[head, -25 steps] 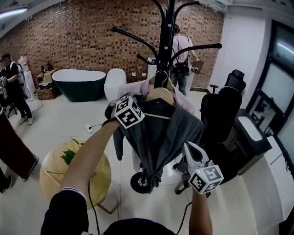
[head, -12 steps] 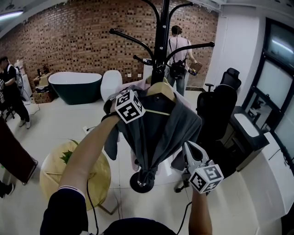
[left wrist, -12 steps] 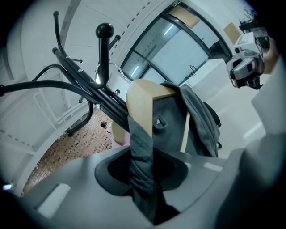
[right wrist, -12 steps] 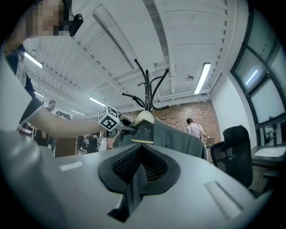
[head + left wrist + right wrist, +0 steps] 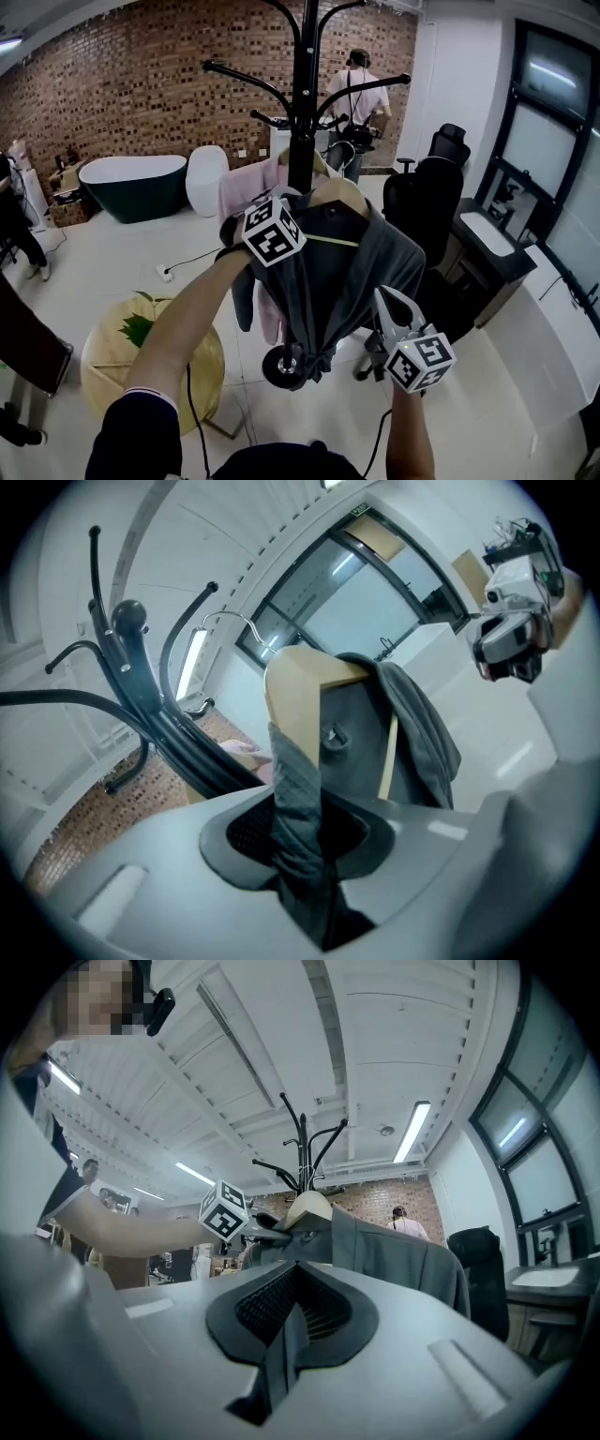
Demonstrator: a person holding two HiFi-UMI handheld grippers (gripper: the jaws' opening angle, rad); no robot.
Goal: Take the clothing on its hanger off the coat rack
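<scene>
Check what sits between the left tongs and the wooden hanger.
A fold of the grey shirt, clamped in the left tongs, runs up to the hanger; left gripper view.

The hanger (image 5: pixel 339 194) with the grey garment (image 5: pixel 352 272) moved off the rack pole (image 5: pixel 302 141) to the pole's right in the head view. Its hook (image 5: pixel 228 622) came clear of the pole. The left tool (image 5: pixel 300 841), clamped on the grey fabric, travelled with it. The pink garment (image 5: pixel 246 187) became exposed left of the pole. The pole and the bathtub (image 5: pixel 131 183) shifted left in the head view.
</scene>
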